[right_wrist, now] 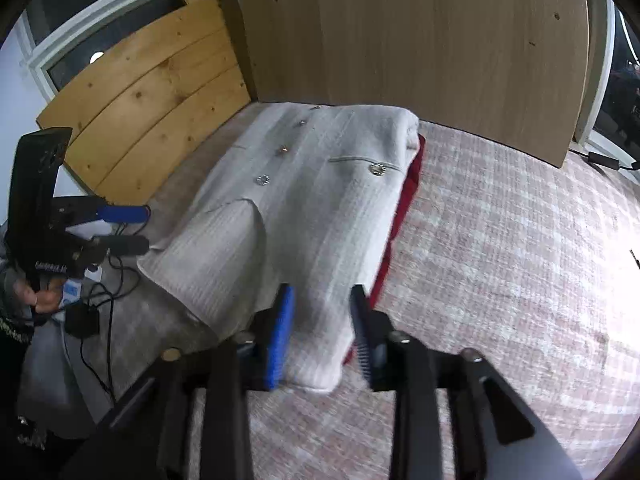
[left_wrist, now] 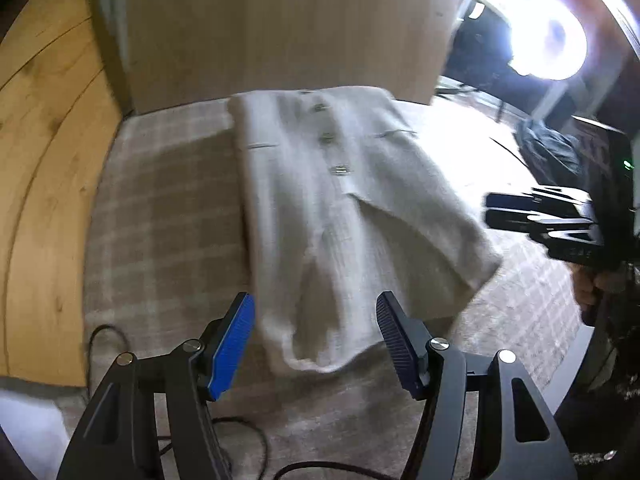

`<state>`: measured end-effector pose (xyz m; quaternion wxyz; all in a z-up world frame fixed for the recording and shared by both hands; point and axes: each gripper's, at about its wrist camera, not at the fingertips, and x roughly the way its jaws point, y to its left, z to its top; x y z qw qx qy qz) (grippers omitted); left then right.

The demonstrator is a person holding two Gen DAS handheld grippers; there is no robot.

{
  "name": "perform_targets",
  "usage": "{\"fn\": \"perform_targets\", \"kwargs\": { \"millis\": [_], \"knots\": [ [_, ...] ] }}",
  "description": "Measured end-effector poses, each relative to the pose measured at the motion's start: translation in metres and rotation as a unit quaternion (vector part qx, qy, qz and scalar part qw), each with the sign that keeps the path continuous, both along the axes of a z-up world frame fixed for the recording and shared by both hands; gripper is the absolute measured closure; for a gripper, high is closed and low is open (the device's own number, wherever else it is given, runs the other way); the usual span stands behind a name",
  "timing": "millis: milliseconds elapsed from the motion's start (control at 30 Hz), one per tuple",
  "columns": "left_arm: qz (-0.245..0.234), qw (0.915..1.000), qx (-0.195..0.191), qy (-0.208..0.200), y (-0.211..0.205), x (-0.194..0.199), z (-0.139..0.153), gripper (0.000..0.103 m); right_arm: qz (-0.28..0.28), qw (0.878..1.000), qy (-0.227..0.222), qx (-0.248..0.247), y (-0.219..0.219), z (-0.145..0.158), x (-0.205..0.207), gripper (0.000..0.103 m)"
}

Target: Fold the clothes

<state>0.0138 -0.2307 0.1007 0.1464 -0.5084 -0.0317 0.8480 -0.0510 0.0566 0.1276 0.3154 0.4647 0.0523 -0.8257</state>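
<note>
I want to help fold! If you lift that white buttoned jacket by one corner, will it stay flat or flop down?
The white jacket would probably flop: its near edge already sags and creases. It looks thick, so maybe heavyish. Its knit looks rough, so likely not slippery.

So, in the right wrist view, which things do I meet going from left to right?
left gripper → white cardigan → red garment under its right edge → checked cover → black cable
</note>
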Motion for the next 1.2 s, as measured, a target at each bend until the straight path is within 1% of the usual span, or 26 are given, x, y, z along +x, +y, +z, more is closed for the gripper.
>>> {"fn": "perform_targets", "kwargs": {
  "millis": [67,100,133,167,200,233,300,367,400,467,500,533,700,800,900,967,1033,1133,1200],
  "knots": [
    [-0.026,0.9995,0.014,-0.015,0.015,-0.007,-0.015,0.042,0.006,1.0,-0.009,0.02,-0.014,-0.014,0.005,0.071],
    [-0.038,0.9988,0.02,-0.023,0.022,-0.011,-0.023,0.041,0.011,0.999,-0.013,0.044,-0.021,-0.024,0.005,0.071],
    [-0.051,0.9979,0.015,-0.038,0.028,-0.012,-0.035,0.042,0.016,0.997,-0.017,0.067,-0.027,-0.034,0.005,0.071],
    [-0.059,0.9976,-0.01,-0.036,0.034,-0.01,-0.043,0.04,0.02,0.997,-0.017,0.077,-0.029,-0.041,0.005,0.068],
    [-0.068,0.9972,-0.021,-0.026,0.039,-0.007,-0.04,0.032,0.021,0.997,-0.016,0.068,-0.023,-0.041,0.004,0.067],
    [-0.074,0.9967,-0.031,-0.017,0.044,-0.005,-0.038,0.031,0.015,0.998,-0.023,0.061,-0.018,-0.039,0.002,0.065],
    [-0.045,0.9976,-0.042,-0.031,0.045,-0.005,-0.032,0.031,-0.003,0.998,-0.035,0.049,-0.006,-0.032,0.001,0.059],
    [-0.019,0.9985,-0.031,-0.041,0.043,0.0,-0.025,0.03,-0.023,0.998,-0.033,0.038,0.006,-0.025,0.004,0.056],
    [-0.002,0.9989,-0.023,-0.041,0.041,0.004,-0.019,0.027,-0.033,0.998,-0.033,0.037,0.013,-0.022,0.008,0.054],
    [0.027,0.9988,-0.016,-0.038,0.039,0.011,-0.012,0.025,-0.049,0.997,-0.035,0.041,0.014,-0.022,0.014,0.042],
    [0.04,0.9985,-0.014,-0.036,0.039,0.015,-0.008,0.025,-0.055,0.997,-0.036,0.044,0.014,-0.024,0.018,0.041],
    [0.052,0.998,-0.012,-0.033,0.039,0.018,-0.005,0.025,-0.061,0.996,-0.037,0.048,0.016,-0.024,0.022,0.041],
    [0.088,0.9948,-0.04,-0.032,0.049,0.019,-0.001,0.025,-0.096,0.991,-0.053,0.072,0.019,-0.027,0.043,0.041],
    [0.117,0.9916,-0.03,-0.048,0.047,0.028,-0.008,0.025,-0.114,0.99,-0.054,0.066,0.019,-0.025,0.053,0.041],
    [0.139,0.9884,-0.037,-0.049,0.05,0.037,-0.007,0.025,-0.122,0.99,-0.039,0.058,0.03,-0.01,0.061,0.041],
    [0.158,0.9855,-0.037,-0.05,0.054,0.046,0.0,0.025,-0.121,0.991,-0.026,0.049,0.037,0.002,0.067,0.041],
    [0.165,0.985,-0.022,-0.043,0.059,0.053,0.008,0.025,-0.115,0.992,-0.015,0.041,0.042,0.011,0.071,0.041],
    [0.183,0.9824,-0.021,-0.035,0.077,0.067,0.019,0.025,-0.093,0.995,0.002,0.034,0.049,0.021,0.076,0.041],
    [0.194,0.9801,-0.022,-0.034,0.09,0.075,0.023,0.025,-0.077,0.996,0.015,0.038,0.057,0.027,0.081,0.041]
  ]
}}
